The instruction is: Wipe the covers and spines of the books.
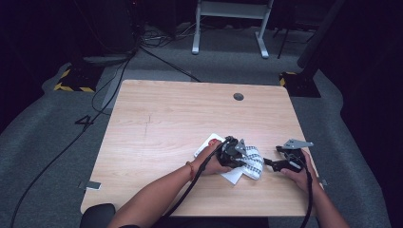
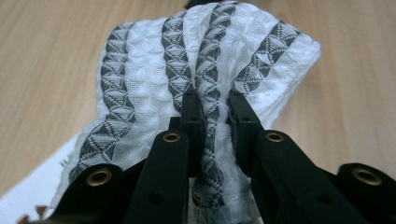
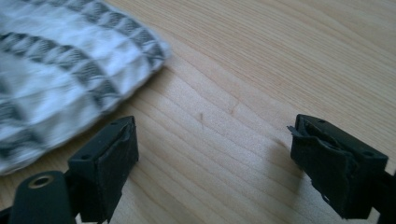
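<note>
You are mid-fold: your left gripper (image 2: 212, 109) is clenched on a bunched ridge of the striped cloth (image 2: 154, 88), which lies on the table (image 1: 157, 118) just left of your released right gripper (image 3: 212, 163); next, lay the fold flat.

A cloth (image 2: 154, 88) of white waffle-weave fabric with dark grey woven stripes lies bunched on the table (image 1: 166, 114) — its texture is puffy, quilted and matt. The tabletop is pale wood-grain laminate, smooth with a faint sheen. The left gripper (image 2: 212, 109) has matt black plastic jaws with small brass-coloured metal eyelets. The right gripper (image 3: 212, 158) carries black rubbery pads — rough and frayed at the edges. The floor (image 1: 38, 137) is grey carpet, coarse and dull.
</note>
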Demonstrator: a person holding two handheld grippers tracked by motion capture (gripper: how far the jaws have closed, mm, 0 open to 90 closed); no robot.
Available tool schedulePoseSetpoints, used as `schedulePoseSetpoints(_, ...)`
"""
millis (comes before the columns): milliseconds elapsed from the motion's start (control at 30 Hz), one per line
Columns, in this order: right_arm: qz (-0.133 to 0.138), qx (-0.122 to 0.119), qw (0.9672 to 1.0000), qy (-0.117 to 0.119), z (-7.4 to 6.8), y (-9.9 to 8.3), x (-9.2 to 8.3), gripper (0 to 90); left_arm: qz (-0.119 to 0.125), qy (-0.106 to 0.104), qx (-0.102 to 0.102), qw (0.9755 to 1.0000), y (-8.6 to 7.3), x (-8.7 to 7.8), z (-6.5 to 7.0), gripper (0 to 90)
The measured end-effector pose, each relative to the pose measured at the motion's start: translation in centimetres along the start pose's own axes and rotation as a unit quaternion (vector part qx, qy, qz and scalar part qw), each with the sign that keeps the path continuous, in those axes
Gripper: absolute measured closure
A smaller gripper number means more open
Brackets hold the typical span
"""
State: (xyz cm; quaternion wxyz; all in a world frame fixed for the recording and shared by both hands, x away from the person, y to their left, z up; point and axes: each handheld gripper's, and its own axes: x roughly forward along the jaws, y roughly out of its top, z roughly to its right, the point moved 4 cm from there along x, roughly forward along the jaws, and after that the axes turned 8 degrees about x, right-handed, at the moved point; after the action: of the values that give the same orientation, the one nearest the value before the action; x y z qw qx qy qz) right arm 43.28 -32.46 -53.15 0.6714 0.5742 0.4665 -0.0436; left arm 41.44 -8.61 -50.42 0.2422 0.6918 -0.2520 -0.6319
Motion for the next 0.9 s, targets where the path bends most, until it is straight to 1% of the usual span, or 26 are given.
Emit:
schedulePoseSetpoints(33,0.000,0.000,1.0000,0.000,0.0,0.0,0.0,15.2,0.000,0.000,0.000,1.0000,0.0,0.0,0.0,80.1)
schedulePoseSetpoints(100,0.000,0.000,1.0000,0.000,0.0,0.0,0.0,15.3,0.007,-0.007,-0.007,0.9999,-0.8,-0.6,0.6,80.2)
schedulePoseSetpoints(233,0.000,0.000,1.0000,0.000,0.0,0.0,0.0,15.3,0.016,-0.014,-0.021,0.9996,-3.1,-2.4,1.3,80.2)
schedulePoseSetpoints(300,0.000,0.000,1.0000,0.000,0.0,0.0,0.0,15.2,0.015,-0.013,-0.029,0.9994,-4.4,-3.5,1.5,80.2)
schedulePoseSetpoints(333,0.000,0.000,1.0000,0.000,0.0,0.0,0.0,15.3,0.014,-0.010,-0.032,0.9993,-5.0,-4.0,1.5,80.2)
schedulePoseSetpoints(367,0.000,0.000,1.0000,0.000,0.0,0.0,0.0,15.2,0.005,0.001,-0.040,0.9992,-6.3,-5.1,1.3,80.2)
schedulePoseSetpoints(433,0.000,0.000,1.0000,0.000,0.0,0.0,0.0,15.3,0.000,0.020,-0.054,0.9984,-7.6,-6.1,0.8,80.0)
schedulePoseSetpoints(467,0.000,0.000,1.0000,0.000,0.0,0.0,0.0,15.3,0.000,0.020,-0.054,0.9984,-7.6,-6.1,0.8,80.0)
schedulePoseSetpoints(500,0.000,0.000,1.0000,0.000,0.0,0.0,0.0,15.2,-0.005,0.037,-0.067,0.9971,-8.7,-7.0,-0.2,80.0)
schedulePoseSetpoints(533,0.000,0.000,1.0000,0.000,0.0,0.0,0.0,15.3,-0.004,0.045,-0.079,0.9959,-9.2,-7.2,-0.7,79.9)
schedulePoseSetpoints(567,0.000,0.000,1.0000,0.000,0.0,0.0,0.0,15.2,-0.004,0.052,-0.086,0.9950,-9.5,-7.4,-1.2,79.8)
schedulePoseSetpoints(600,0.000,0.000,1.0000,0.000,0.0,0.0,0.0,15.3,-0.004,0.052,-0.086,0.9950,-9.5,-7.4,-1.2,79.8)
schedulePoseSetpoints(633,0.000,0.000,1.0000,0.000,0.0,0.0,0.0,15.3,-0.006,0.063,-0.094,0.9936,-9.8,-7.6,-2.1,79.8)
schedulePoseSetpoints(667,0.000,0.000,1.0000,0.000,0.0,0.0,0.0,15.3,-0.008,0.074,-0.095,0.9927,-9.9,-7.6,-2.6,79.7)
schedulePoseSetpoints(700,0.000,0.000,1.0000,0.000,0.0,0.0,0.0,15.3,-0.008,0.074,-0.095,0.9927,-9.9,-7.6,-2.6,79.7)
schedulePoseSetpoints(767,0.000,0.000,1.0000,0.000,0.0,0.0,0.0,15.2,-0.016,0.087,-0.098,0.9912,-10.0,-7.7,-3.7,79.7)
schedulePoseSetpoints(833,0.000,0.000,1.0000,0.000,0.0,0.0,0.0,15.2,-0.017,0.100,-0.110,0.9888,-10.0,-7.5,-4.9,79.6)
schedulePoseSetpoints(867,0.000,0.000,1.0000,0.000,0.0,0.0,0.0,15.3,-0.018,0.102,-0.114,0.9881,-10.0,-7.4,-5.3,79.6)
schedulePoseSetpoints(900,0.000,0.000,1.0000,0.000,0.0,0.0,0.0,15.3,-0.018,0.108,-0.122,0.9865,-9.8,-7.1,-6.0,79.6)
